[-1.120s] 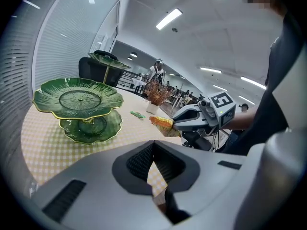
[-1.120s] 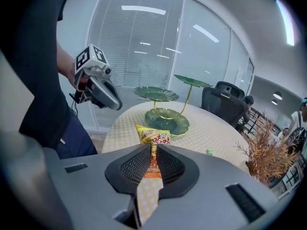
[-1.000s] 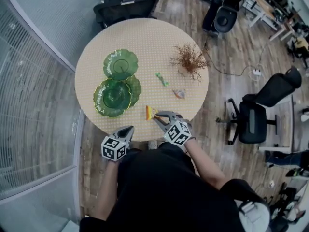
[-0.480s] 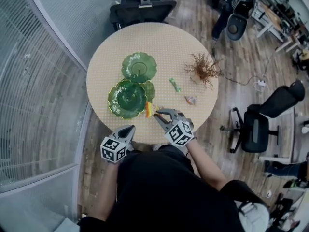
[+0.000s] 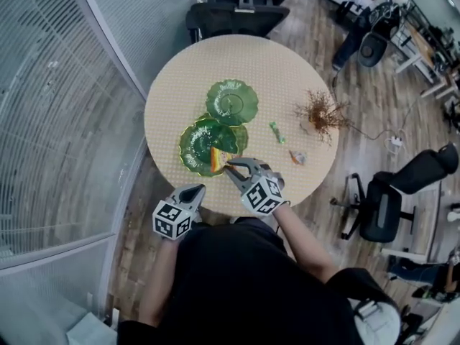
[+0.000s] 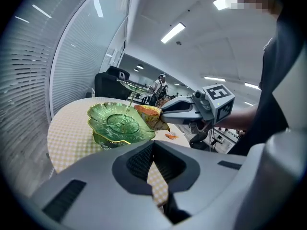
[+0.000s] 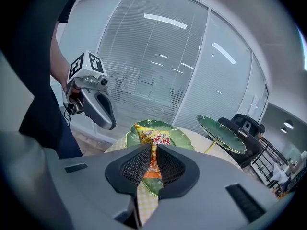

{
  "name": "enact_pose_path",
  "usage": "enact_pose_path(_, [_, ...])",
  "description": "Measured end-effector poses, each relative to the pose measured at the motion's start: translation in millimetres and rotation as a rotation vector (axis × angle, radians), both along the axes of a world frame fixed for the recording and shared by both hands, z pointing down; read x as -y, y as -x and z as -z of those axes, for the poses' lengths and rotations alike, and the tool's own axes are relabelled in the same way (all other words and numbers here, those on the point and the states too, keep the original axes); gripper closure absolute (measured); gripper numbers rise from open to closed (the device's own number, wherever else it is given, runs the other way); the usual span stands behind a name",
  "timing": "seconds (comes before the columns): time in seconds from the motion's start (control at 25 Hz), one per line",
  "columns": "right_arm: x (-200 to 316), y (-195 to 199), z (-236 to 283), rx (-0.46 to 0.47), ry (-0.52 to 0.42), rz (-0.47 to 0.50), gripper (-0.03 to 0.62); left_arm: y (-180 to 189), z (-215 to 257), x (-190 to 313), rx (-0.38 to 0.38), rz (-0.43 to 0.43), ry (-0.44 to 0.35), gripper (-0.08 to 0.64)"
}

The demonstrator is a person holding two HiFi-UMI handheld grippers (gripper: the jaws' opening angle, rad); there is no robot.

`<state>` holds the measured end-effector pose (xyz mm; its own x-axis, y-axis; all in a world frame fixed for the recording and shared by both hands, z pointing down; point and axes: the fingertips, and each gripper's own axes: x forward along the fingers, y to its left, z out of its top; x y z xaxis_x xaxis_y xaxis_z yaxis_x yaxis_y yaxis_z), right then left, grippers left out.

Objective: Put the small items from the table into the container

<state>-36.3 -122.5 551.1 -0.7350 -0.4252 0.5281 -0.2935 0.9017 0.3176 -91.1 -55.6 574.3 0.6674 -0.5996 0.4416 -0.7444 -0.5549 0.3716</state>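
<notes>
Two pieces, green candy (image 5: 277, 132) and wrapper (image 5: 297, 157), are waiting beyond the right gripper (image 5: 230, 167), which is pinching a packet (image 5: 218, 157) over the dish (image 5: 188, 149).

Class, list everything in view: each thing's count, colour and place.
table: one, beige, round, centre.
dishes: three, green, table's left half.
snack packet: one, orange-yellow, held over the nearest dish.
sweet: one, green, right of the dishes.
small wrapper: one, orange-grey, near table's right edge.
dried twigs: one bunch, brown, table's right edge.
office chairs: at least three, black, around the table.
left gripper: one, grey, shut, empty, near edge.
right gripper: one, grey, shut on the snack packet.
</notes>
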Motion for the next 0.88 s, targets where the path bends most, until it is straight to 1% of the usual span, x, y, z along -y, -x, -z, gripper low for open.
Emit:
enact_pose_path(0.2, [3, 20, -8, -0.016, 0.015, 0.028, 0.532, 16, -3, -1, -0.004, 0.031, 0.008, 0.557])
enact_pose_path(0.44, [10, 36, -22, -0.062, 0.021, 0.022, 0.532, 32, -4, 0, -0.004, 0.051, 0.014, 0.557])
enact_pose_path(0.68, [18, 48, -17, -0.044, 0.011, 0.011, 0.532, 42, -6, 2, -0.002, 0.063, 0.024, 0.557])
enact_pose_path(0.88, [23, 50, -17, -0.022, 0.021, 0.001, 0.531, 45, -6, 3, -0.003, 0.064, 0.023, 0.557])
